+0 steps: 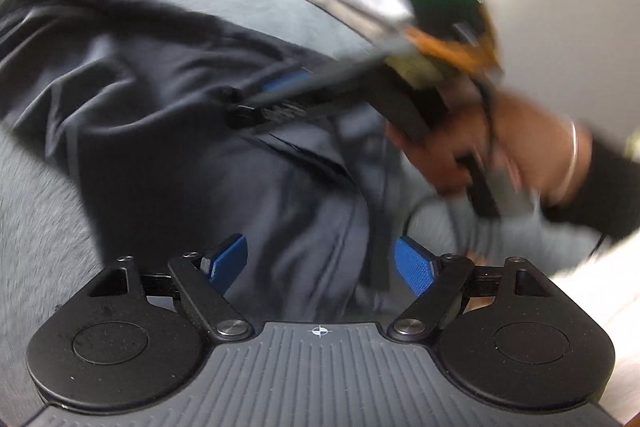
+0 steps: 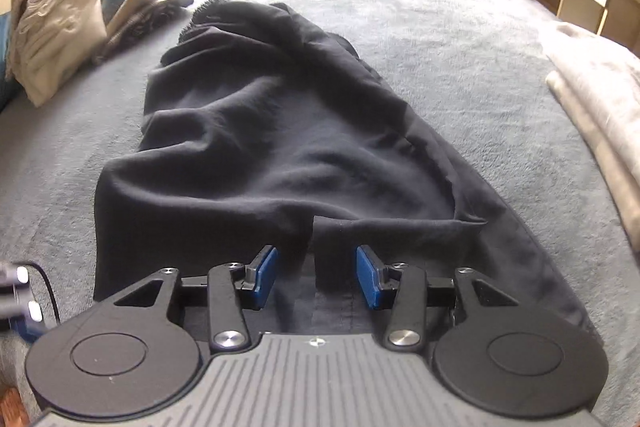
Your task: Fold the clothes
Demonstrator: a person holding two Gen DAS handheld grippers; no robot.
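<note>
Dark garment lying lengthwise on the grey bed.
Its long axis runs straight away from the right tool, narrowing toward the far window; a slit hem lies between that tool's parted pads. The left tool is spread open above the same cloth.

dark garment | rumpled, spread lengthwise | on grey bedcover

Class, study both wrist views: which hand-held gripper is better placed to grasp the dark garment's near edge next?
Probably the right hand-held gripper: open, level, straddling the dark garment edge. The left hand-held gripper view is blurred.
</note>
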